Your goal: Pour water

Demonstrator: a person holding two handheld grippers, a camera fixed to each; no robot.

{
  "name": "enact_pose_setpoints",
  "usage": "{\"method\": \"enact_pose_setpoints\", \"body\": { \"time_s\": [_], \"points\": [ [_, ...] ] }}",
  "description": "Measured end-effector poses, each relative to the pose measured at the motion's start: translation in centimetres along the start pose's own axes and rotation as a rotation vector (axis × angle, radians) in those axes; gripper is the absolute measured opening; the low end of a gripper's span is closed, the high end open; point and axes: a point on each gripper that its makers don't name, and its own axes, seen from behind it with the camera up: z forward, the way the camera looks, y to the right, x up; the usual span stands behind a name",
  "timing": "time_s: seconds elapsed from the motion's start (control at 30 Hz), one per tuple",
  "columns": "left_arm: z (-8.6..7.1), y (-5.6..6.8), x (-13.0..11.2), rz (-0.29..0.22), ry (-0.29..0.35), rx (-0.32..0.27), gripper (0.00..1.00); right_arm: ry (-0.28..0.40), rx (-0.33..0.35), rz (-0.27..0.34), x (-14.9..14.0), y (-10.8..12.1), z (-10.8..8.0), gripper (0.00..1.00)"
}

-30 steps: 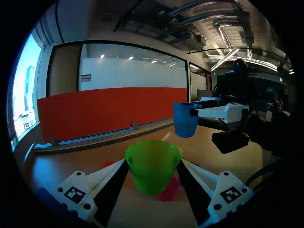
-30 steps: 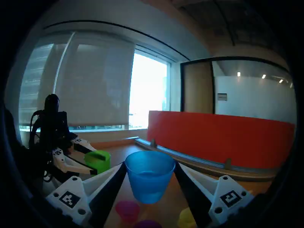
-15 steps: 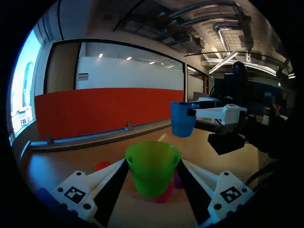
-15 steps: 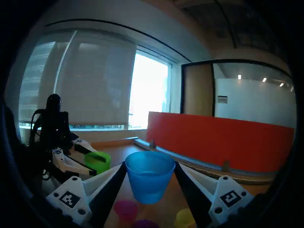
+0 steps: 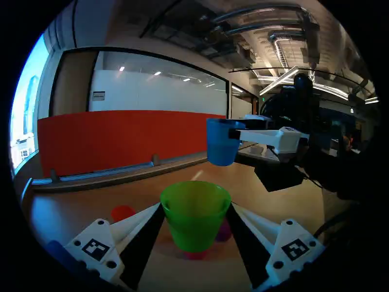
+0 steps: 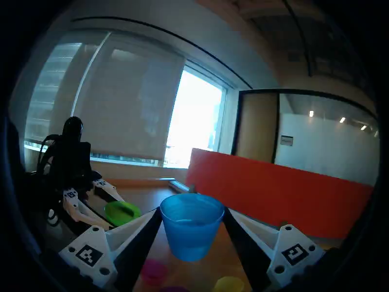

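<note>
The green cup [image 5: 195, 219] is clamped upright in the left gripper [image 5: 195, 209]. The blue cup [image 6: 192, 233], seemingly holding water, is clamped in the right gripper [image 6: 192, 214], raised beyond the green cup. Pre-pour alignment is judged; closer positioning, then tilting, is needed.

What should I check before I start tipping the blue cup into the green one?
1. Left tongs clamped on green cup: ok.
2. Right tongs clamped on blue cup: ok.
3. Water in blue cup: ok, a level shows inside.
4. Blue cup upright, nothing spilling: ok.
5. Blue cup over the green cup's mouth: not ok; in the left gripper view it hangs higher, farther off and to the right.
6. Green cup empty: cannot tell.
</note>
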Motion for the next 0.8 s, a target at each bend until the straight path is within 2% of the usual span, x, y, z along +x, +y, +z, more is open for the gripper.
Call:
{"method": "enact_pose_setpoints", "body": {
  "time_s": [0.2,0.5,0.8],
  "points": [
    [0.1,0.9,0.1,0.001,0.003,-0.033,0.86,0.015,0.000,-0.078,1.0,0.0,0.1,0.93],
    [0.4,1.7,-0.1,0.005,-0.004,-0.057,0.86,0.039,0.012,-0.170,2.8,-0.3,0.4,0.93],
    [0.6,2.2,0.4,-0.007,0.019,-0.076,0.86,0.038,0.025,-0.277,3.9,-0.4,1.0,0.93]
  ]
}}
